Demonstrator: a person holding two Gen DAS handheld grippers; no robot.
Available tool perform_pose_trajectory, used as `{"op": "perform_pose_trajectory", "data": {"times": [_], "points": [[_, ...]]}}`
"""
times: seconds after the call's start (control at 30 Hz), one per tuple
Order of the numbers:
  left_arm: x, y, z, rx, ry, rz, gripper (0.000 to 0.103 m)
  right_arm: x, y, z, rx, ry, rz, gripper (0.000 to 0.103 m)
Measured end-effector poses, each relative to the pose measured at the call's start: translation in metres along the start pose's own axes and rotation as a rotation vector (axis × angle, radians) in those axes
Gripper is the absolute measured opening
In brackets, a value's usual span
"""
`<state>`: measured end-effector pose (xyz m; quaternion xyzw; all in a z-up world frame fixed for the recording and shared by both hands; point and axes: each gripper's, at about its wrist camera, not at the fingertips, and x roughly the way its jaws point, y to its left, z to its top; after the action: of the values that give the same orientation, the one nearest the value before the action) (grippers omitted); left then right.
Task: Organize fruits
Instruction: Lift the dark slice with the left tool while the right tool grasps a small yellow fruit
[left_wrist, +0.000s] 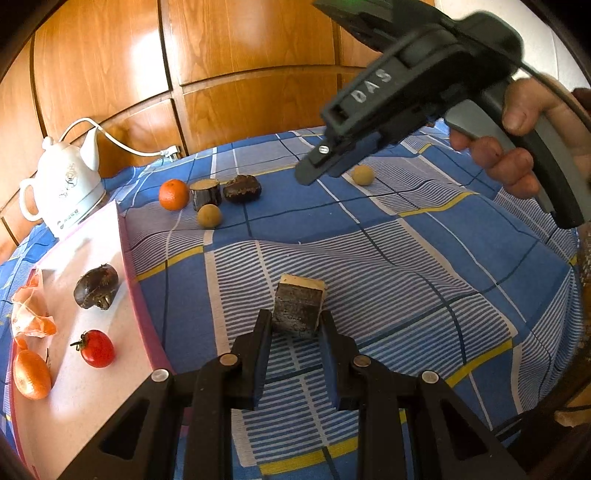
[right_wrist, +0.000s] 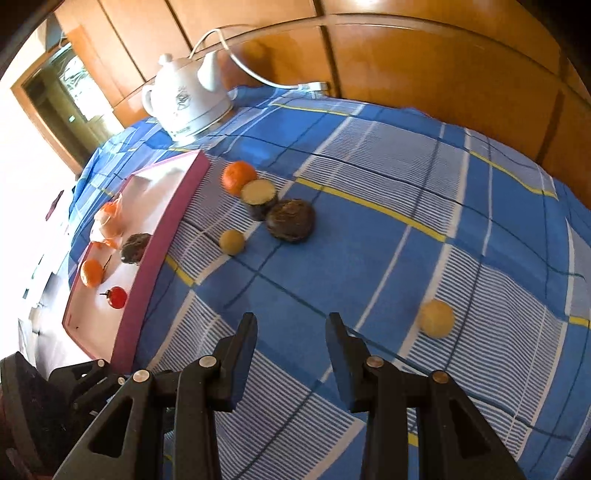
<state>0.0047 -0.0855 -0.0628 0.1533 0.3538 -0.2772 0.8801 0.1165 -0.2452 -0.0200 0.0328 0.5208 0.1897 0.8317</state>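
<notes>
left gripper (left_wrist: 295, 321) clamped on dark sugarcane chunk (left_wrist: 297, 308), right gripper (right_wrist: 291, 325) "DAS", jaws apart, empty

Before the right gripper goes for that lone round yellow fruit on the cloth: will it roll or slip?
The yellow fruit looks nearly spherical and sits free on the cloth, so a nudge will probably send it rolling. The wrinkled fabric may slow it a little. Its skin looks smooth and firm, so the open right gripper could squeeze it out sideways unless it closes centred.
</notes>
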Motion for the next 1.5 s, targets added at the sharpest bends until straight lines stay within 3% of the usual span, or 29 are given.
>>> {"op": "perform_pose_trajectory", "data": {"times": [0.23,0.5,0.77,0.9,1.07,1.3,1.37,1.5], "points": [[-0.001,0.0,-0.001,0.012,-0.006,-0.002,0.025,0.009,0.023,0.033,-0.064,-0.01,0.023,0.039],[-0.003,-0.002,-0.004,0.032,-0.021,-0.002,0.025,0.029,0.05,0.078,-0.171,-0.027,-0.013,0.04],[-0.004,-0.002,-0.005,0.037,-0.029,-0.013,0.025,0.047,0.036,0.072,-0.186,0.043,-0.105,0.04],[-0.003,-0.001,-0.003,0.032,-0.028,-0.018,0.025,0.049,0.022,0.072,-0.142,0.043,-0.108,0.04],[-0.003,-0.002,-0.003,0.034,-0.028,-0.02,0.025,0.061,0.021,0.078,-0.135,0.047,-0.132,0.052],[-0.002,-0.003,-0.003,0.032,-0.027,-0.025,0.025,0.068,0.023,0.082,-0.151,0.054,-0.161,0.053],[-0.002,-0.002,-0.003,0.031,-0.027,-0.027,0.025,0.06,0.028,0.08,-0.165,0.029,-0.156,0.053],[-0.001,-0.002,-0.002,0.027,-0.024,-0.031,0.025,0.051,0.038,0.074,-0.171,0.044,-0.009,0.053]]}}
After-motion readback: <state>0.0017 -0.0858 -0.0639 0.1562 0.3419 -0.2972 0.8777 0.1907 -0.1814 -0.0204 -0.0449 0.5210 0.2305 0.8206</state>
